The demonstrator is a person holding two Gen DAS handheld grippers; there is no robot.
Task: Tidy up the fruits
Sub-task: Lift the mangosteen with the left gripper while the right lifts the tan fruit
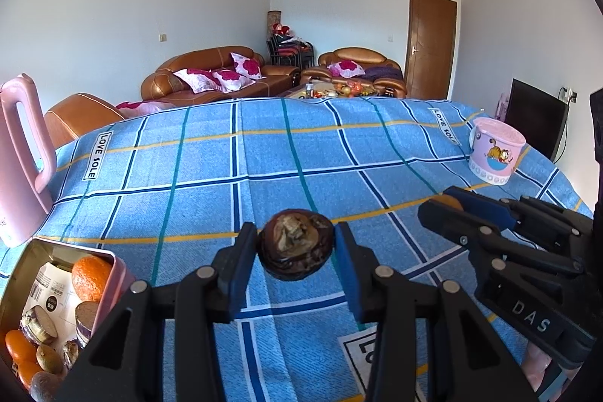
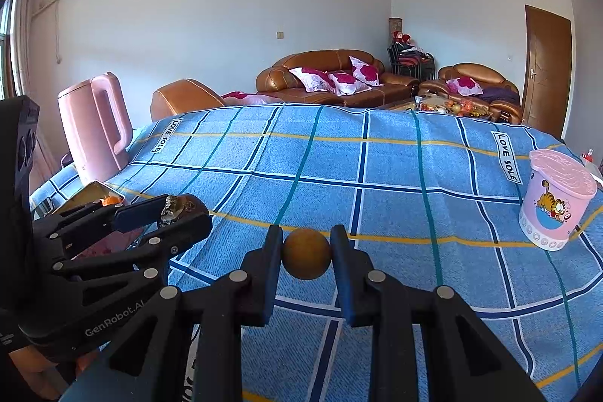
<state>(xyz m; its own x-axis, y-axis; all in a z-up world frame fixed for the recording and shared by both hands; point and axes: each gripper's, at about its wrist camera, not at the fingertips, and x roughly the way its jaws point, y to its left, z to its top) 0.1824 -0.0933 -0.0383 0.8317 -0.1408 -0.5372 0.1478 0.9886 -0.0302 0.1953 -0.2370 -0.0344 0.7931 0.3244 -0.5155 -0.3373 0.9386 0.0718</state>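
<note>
- The left gripper [image 1: 296, 243] is clamping a dark brown, wrinkly, flattish round fruit [image 1: 296, 243] between its blue pads, holding it up over the cloth around 6 o'clock in the left wrist view.
- The right gripper [image 2: 306, 253] is squeezing a smooth, golden-brown ball-shaped fruit [image 2: 306, 253], jaws pinched in tight on it, sitting around 6 o'clock in the right wrist view.
- Both grippers are showing off matte black plastic linkages with shiny round metal pins.
- A woven blue tablecloth [image 1: 264, 157] with navy, teal and yellow grid lines is covering the table.
- A rectangular metal tin [image 1: 107, 275] with rounded corners is sitting at 8 o'clock in the left view, holding bumpy oranges [image 1: 90, 277], a fuzzy kiwi and wrapped items.
- A glossy pink kettle [image 1: 17, 157] is standing at 9 o'clock, just behind the tin.
- A pink cartoon-cat tub [image 1: 495, 149] is resting at 2 o'clock.
</note>
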